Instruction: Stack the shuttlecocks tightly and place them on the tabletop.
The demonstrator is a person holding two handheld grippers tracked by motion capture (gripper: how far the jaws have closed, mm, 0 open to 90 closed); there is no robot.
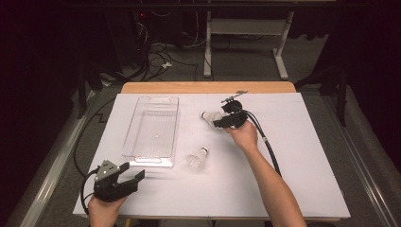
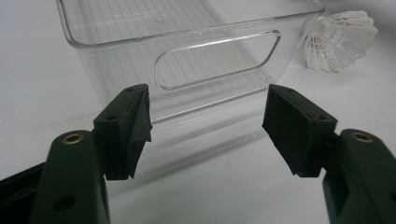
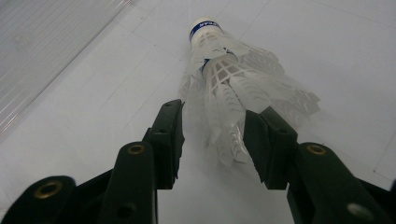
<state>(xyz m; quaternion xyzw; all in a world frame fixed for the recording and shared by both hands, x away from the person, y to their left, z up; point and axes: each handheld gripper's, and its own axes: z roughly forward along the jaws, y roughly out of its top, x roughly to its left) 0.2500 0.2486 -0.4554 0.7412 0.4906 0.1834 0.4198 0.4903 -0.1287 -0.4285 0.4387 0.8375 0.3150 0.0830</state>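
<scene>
Left gripper (image 2: 208, 126) low at the near left corner of the white counter (image 1: 302, 156), jaws wide apart, nothing between them. Just ahead of it, the short end wall of a clear plastic bin (image 2: 187, 51) with an oval handle cut-out; far end of the bin cut off at the top of the left gripper view. Beyond the right jaw, beside the bin's corner, a white plastic shuttlecock (image 2: 338, 42), partly cropped at the frame edge and lying on its side on the counter.

Right gripper (image 3: 212, 135) farther out on the counter, well apart from the left one, jaws partly apart. Between them, the skirt of a second shuttlecock (image 3: 224, 84), its cork with a blue band pointing away from the gripper. Skirt close against the right jaw, a gap at the left jaw; contact at the pads hard to make out through the blurred, translucent skirt. In the high view, this shuttlecock mostly covered by the gripper and hand. Left of the gripper, the ribbed bin wall, cropped.
</scene>
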